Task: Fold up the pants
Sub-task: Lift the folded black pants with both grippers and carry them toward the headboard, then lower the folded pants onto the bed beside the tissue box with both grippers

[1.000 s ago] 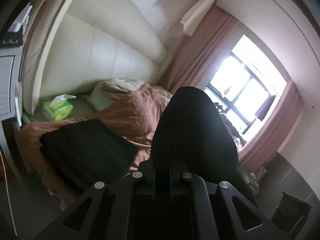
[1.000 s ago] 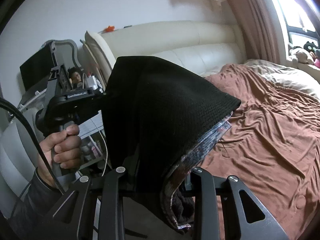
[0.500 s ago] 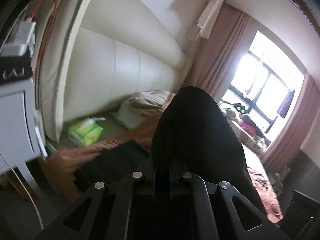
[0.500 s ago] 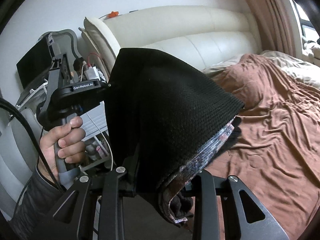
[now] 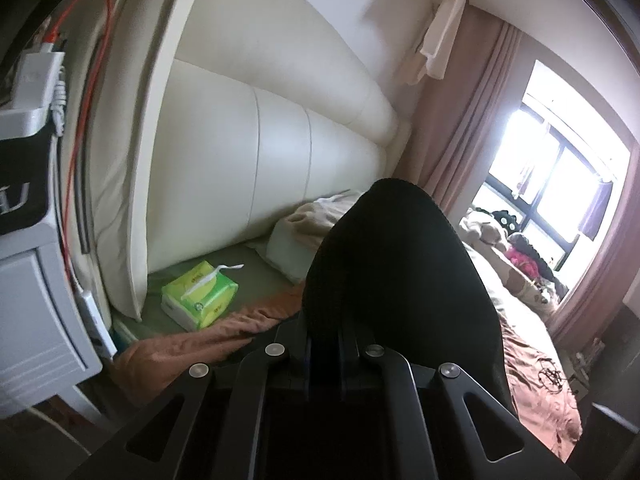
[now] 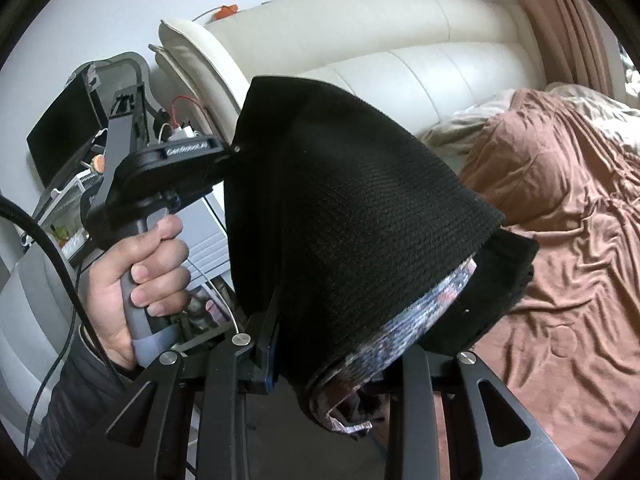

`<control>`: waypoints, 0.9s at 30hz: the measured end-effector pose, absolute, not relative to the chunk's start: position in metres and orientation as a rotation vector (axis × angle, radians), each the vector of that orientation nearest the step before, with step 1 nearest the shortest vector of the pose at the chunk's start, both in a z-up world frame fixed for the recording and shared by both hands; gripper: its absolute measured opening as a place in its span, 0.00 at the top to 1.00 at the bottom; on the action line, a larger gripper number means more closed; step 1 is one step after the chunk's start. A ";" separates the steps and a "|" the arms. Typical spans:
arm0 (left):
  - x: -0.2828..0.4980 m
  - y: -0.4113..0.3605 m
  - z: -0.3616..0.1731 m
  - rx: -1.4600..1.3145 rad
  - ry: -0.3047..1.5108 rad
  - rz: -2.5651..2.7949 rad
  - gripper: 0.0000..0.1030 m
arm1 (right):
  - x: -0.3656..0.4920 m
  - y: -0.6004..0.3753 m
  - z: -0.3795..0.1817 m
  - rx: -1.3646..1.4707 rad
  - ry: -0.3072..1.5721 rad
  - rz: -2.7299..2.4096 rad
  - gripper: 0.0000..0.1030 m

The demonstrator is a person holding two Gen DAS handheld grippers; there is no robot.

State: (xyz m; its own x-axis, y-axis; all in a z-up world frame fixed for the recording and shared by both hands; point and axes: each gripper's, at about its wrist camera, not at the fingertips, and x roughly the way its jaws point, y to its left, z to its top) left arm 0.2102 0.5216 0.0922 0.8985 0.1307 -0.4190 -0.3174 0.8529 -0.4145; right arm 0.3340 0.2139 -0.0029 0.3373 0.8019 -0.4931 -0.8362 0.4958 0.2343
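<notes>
The black knit pants (image 6: 344, 216), folded with a patterned lining showing at their lower edge, hang in the air between both grippers. My right gripper (image 6: 332, 354) is shut on the thick folded bundle at its near end. My left gripper (image 6: 231, 150), held by a hand (image 6: 136, 276), is shut on the far top corner of the cloth. In the left wrist view the pants (image 5: 396, 280) drape over my left gripper (image 5: 324, 344) and hide its fingertips. A second folded black garment (image 6: 504, 276) lies on the brown bedsheet (image 6: 568, 216) just behind the pants.
A cream padded headboard (image 5: 256, 152) stands behind the bed. A green tissue pack (image 5: 200, 294) lies near it, beside a pale pillow (image 5: 296, 240). A grey nightstand (image 5: 36, 316) with chargers and cables stands at the left. A curtained window (image 5: 560, 184) is on the right.
Both grippers have carried the pants sideways toward the head of the bed. Headboard and nightstand loom larger, and the folded black garment has slid out of the left wrist view.
</notes>
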 end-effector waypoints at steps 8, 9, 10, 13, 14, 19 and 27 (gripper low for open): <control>0.269 0.529 0.074 -0.471 0.452 0.223 0.91 | 0.376 0.232 -0.016 -0.020 0.642 1.037 0.75; 0.279 0.531 0.070 -0.470 0.466 0.222 0.91 | 0.381 0.232 -0.017 -0.007 0.654 1.036 0.75; 0.285 0.530 0.068 -0.466 0.473 0.222 0.91 | 0.386 0.232 -0.018 0.004 0.663 1.037 0.75; 0.308 0.530 0.059 -0.451 0.506 0.231 0.91 | 0.403 0.235 -0.023 0.019 0.676 1.029 0.75; 0.317 0.531 0.055 -0.452 0.519 0.232 0.91 | 0.411 0.237 -0.025 0.027 0.686 1.023 0.75; 0.354 0.530 0.037 -0.437 0.573 0.242 0.91 | 0.441 0.237 -0.035 0.081 0.733 1.013 0.75; 0.406 0.532 -0.002 -0.438 0.662 0.272 0.91 | 0.487 0.237 -0.061 0.163 0.816 0.972 0.75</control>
State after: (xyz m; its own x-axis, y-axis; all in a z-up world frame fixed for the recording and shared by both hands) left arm 0.4056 0.5318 -0.0019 0.7586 0.1040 -0.6432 -0.3777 0.8746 -0.3040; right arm 0.4866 0.2370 -0.0610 0.2987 0.7854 -0.5421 -0.6699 0.5771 0.4671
